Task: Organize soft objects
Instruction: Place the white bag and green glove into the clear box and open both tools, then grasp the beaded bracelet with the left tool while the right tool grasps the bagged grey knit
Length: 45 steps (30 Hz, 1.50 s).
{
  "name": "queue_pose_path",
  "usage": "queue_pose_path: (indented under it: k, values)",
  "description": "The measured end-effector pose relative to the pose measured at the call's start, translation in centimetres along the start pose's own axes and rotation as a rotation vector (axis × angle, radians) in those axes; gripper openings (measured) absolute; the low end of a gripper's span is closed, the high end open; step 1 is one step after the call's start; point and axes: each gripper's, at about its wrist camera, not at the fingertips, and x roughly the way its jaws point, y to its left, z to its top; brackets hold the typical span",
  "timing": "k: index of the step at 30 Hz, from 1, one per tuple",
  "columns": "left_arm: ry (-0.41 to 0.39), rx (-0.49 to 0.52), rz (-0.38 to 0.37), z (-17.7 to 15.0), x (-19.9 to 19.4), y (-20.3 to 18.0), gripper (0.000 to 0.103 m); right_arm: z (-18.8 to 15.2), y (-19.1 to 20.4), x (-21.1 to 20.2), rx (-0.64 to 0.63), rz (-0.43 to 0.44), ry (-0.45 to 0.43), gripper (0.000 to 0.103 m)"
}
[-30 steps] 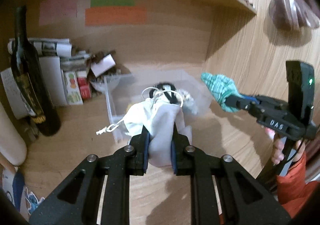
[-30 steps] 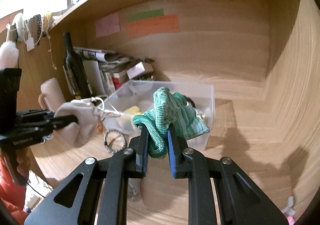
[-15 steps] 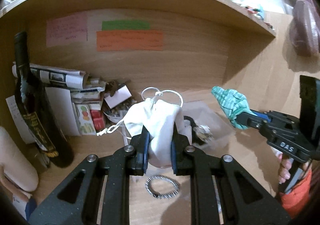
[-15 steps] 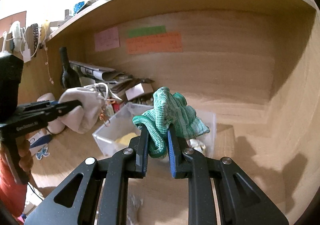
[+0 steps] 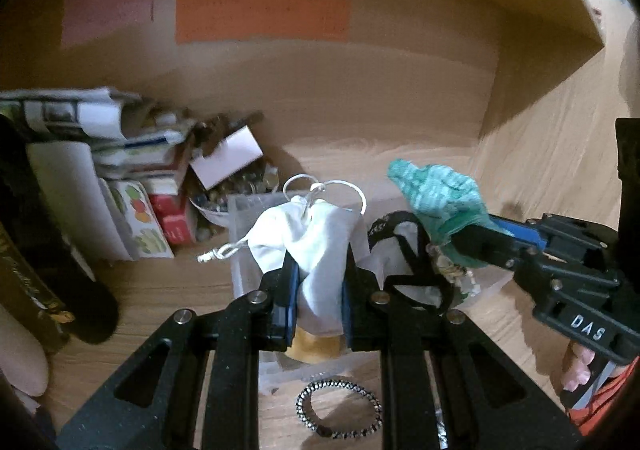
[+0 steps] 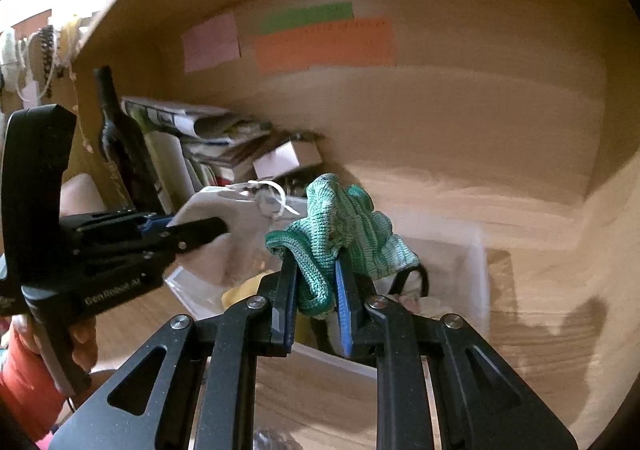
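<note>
left claw (image 5: 319, 290) clenched on a white drawstring pouch (image 5: 310, 234); the pouch bulges out ahead of the fingertips, its cord loops standing up above it and one knotted cord end trailing off to the claw's left. right claw (image 6: 316, 290) clenched on a green knit cloth (image 6: 340, 234), bunched between the pads and spilling forward and to the right of them.

both claws are held side by side over a clear plastic bin (image 6: 476, 262) on the wooden tabletop (image 5: 168, 290). the bin lies directly under and ahead of both claws; inside it, a yellow item (image 5: 316, 346) under the left claw and a black strap (image 5: 416, 258) just right of it. neither pouch nor cloth touches the bin contents as far as can be told.

a beaded bracelet (image 5: 338, 408) lies on the tabletop below the left claw, nearer than the bin. to the left claw's left: a dark wine bottle (image 6: 120, 146), then stacked papers and small boxes (image 5: 136, 170). on the back wall ahead, pink, green and orange paper notes (image 5: 262, 16).

background blurred.
</note>
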Motion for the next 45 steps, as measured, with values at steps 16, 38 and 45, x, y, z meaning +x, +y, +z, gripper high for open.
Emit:
queue_pose_path:
  k: [16, 38, 45]
  values:
    - [0.117, -0.006, -0.026, -0.9, 3.8, 0.0, 0.018, -1.5, -0.8, 4.1, -0.003, -0.044, 0.145, 0.023]
    - [-0.094, 0.025, -0.025, -0.3, -6.0, -1.3, 0.078, 0.2, 0.3, -4.5, -0.03, -0.103, -0.048, 0.072]
    - [-0.145, 0.057, 0.013, -2.0, -9.0, -2.4, 0.099, -0.9, 1.5, -7.0, -0.049, -0.103, -0.081, 0.085]
